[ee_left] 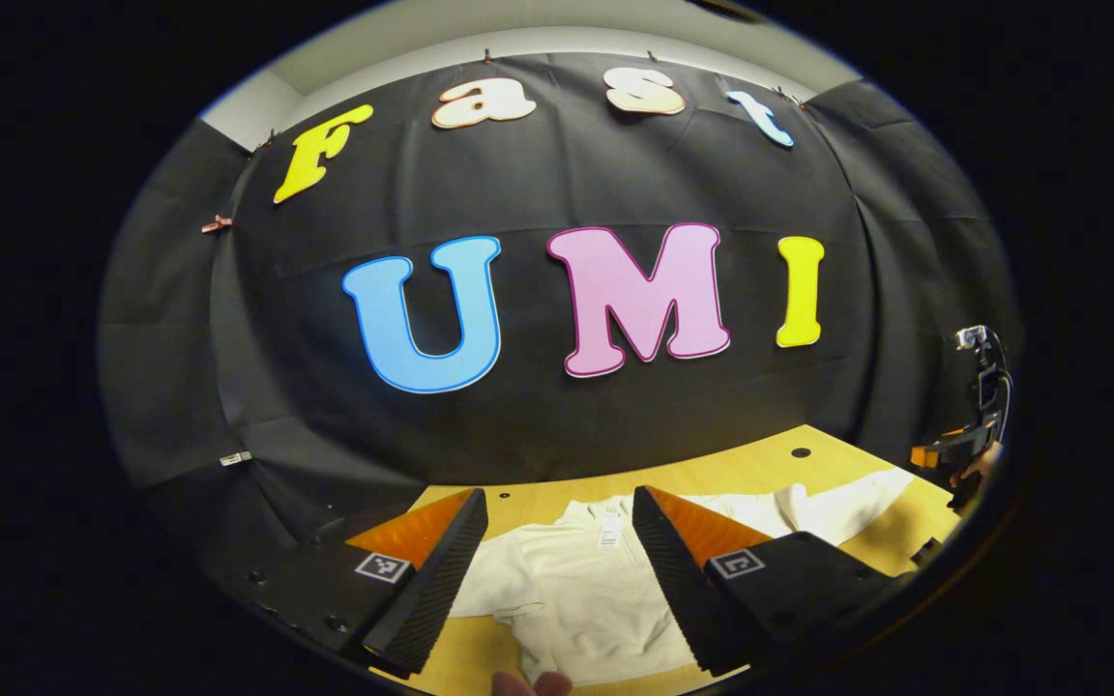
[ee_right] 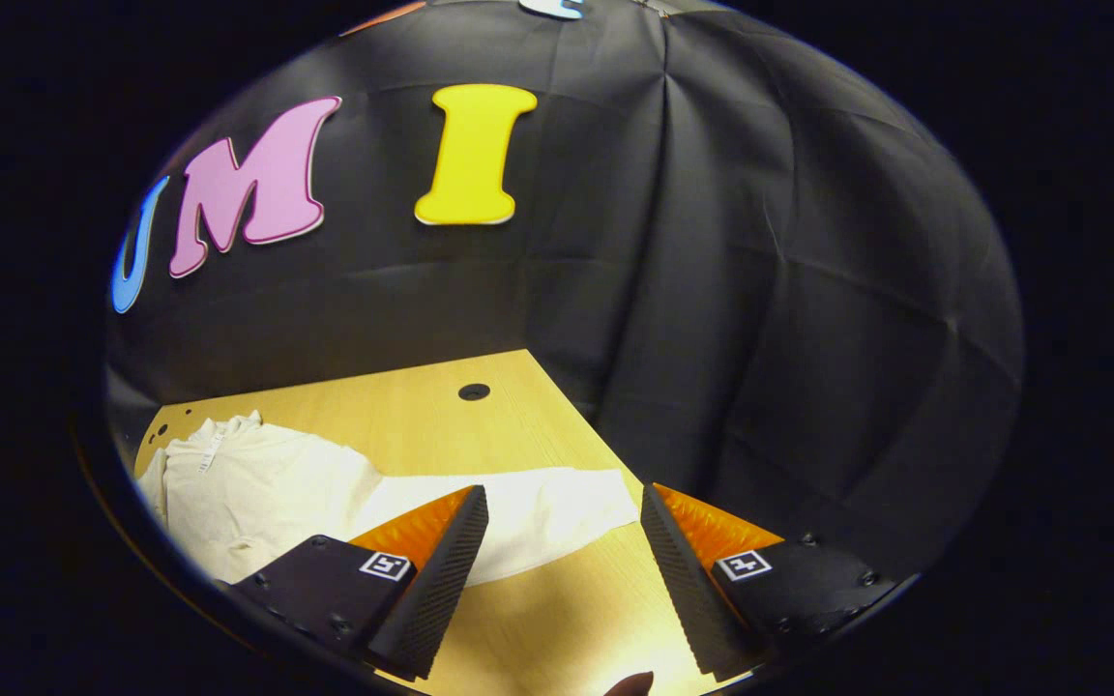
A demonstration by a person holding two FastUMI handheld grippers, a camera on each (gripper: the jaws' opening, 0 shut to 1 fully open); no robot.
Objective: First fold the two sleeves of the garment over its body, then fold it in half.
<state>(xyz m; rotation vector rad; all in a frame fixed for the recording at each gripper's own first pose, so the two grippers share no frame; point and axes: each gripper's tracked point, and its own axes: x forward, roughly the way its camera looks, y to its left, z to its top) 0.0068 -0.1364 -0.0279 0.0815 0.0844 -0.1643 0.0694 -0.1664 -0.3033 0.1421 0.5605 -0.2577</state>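
Note:
A cream-white long-sleeved garment (ee_left: 576, 580) lies flat on the wooden table (ee_left: 750, 469), collar toward the back wall. In the left gripper view one sleeve (ee_left: 837, 507) stretches out to the right. My left gripper (ee_left: 557, 570) hovers open above the garment's body, nothing between its fingers. The other gripper (ee_left: 978, 425) shows far right, held by a hand. In the right gripper view the garment (ee_right: 257, 483) sits at the left and its sleeve (ee_right: 557, 507) reaches toward the table's right edge. My right gripper (ee_right: 562, 570) hangs open just above the sleeve's cuff end.
Black cloth walls close the booth behind and to the right of the table (ee_right: 402, 406). A round dark hole (ee_right: 473, 391) sits in the tabletop behind the sleeve. The table's right edge runs close to the cuff.

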